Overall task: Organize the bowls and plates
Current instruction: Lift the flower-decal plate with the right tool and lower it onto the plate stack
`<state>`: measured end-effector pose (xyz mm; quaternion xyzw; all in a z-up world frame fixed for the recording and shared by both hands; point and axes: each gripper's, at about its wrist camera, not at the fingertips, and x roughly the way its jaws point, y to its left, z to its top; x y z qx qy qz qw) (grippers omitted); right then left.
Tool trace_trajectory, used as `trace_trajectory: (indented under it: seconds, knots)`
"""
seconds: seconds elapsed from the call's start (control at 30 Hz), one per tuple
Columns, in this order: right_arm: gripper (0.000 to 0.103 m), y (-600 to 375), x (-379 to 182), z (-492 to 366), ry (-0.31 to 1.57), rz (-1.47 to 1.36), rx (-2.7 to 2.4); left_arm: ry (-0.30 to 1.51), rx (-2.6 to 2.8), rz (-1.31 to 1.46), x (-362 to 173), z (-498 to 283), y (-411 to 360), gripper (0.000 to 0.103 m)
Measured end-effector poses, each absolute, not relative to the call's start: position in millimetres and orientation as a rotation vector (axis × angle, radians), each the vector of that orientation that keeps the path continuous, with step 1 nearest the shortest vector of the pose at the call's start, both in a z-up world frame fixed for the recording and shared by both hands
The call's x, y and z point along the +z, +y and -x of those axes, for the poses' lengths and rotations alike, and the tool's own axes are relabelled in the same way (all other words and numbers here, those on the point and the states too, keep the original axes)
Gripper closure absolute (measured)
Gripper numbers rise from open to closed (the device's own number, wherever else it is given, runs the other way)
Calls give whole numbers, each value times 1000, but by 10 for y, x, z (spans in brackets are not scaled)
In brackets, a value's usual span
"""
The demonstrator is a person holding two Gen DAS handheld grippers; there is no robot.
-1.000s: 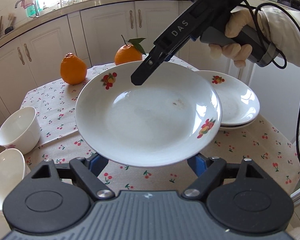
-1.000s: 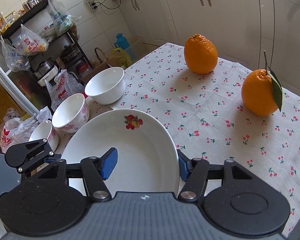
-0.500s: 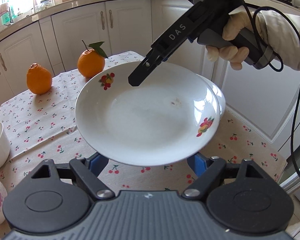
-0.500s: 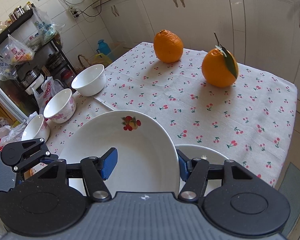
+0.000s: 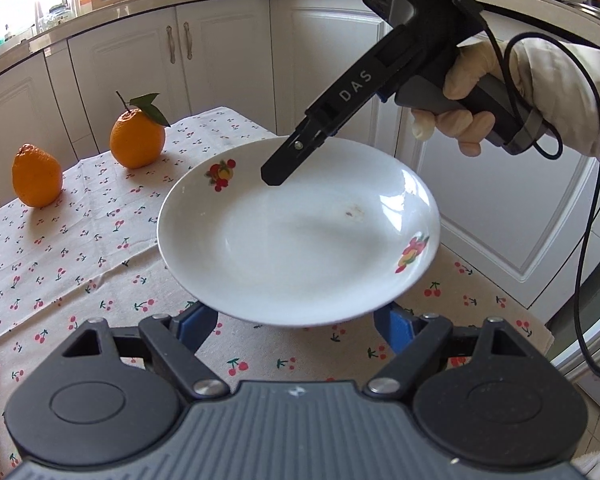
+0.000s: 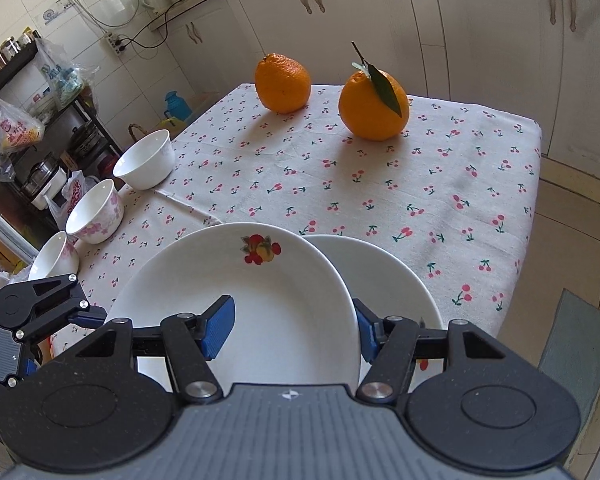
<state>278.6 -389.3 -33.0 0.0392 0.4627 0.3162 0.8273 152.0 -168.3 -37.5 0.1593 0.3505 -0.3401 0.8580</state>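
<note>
A white plate with fruit prints (image 5: 300, 240) (image 6: 252, 304) is held in the air above the table. My right gripper (image 6: 294, 330) (image 5: 284, 168) is shut on its rim, one blue pad (image 6: 219, 327) inside the plate. My left gripper (image 5: 296, 326) is open, its blue pads below the plate's near edge, not clamping it. A stack of white plates (image 6: 384, 276) lies on the table just under and right of the held plate. Three white bowls (image 6: 146, 164) (image 6: 96, 212) (image 6: 56, 256) stand in a row at the table's left edge.
Two oranges (image 6: 284, 82) (image 6: 374, 104) stand at the far side of the cherry-print tablecloth (image 6: 440, 184). White cabinets (image 5: 220, 60) surround the table. A cluttered rack (image 6: 32, 120) stands beyond the bowls. The right gripper's cable (image 5: 584, 220) hangs at the right.
Both grippers have carried the plate to the right across the table. It now hangs over the stack of plates near the right edge, which hides the stack in the left wrist view.
</note>
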Motion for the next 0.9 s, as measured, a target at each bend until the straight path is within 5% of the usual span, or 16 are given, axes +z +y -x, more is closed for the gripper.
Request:
trace_trajectory:
  seconds: [0.9]
  knots:
    - [33,-4119,-380,-2684,1005,-82,593,720,-758,-361,-467,-1691,-1787,18]
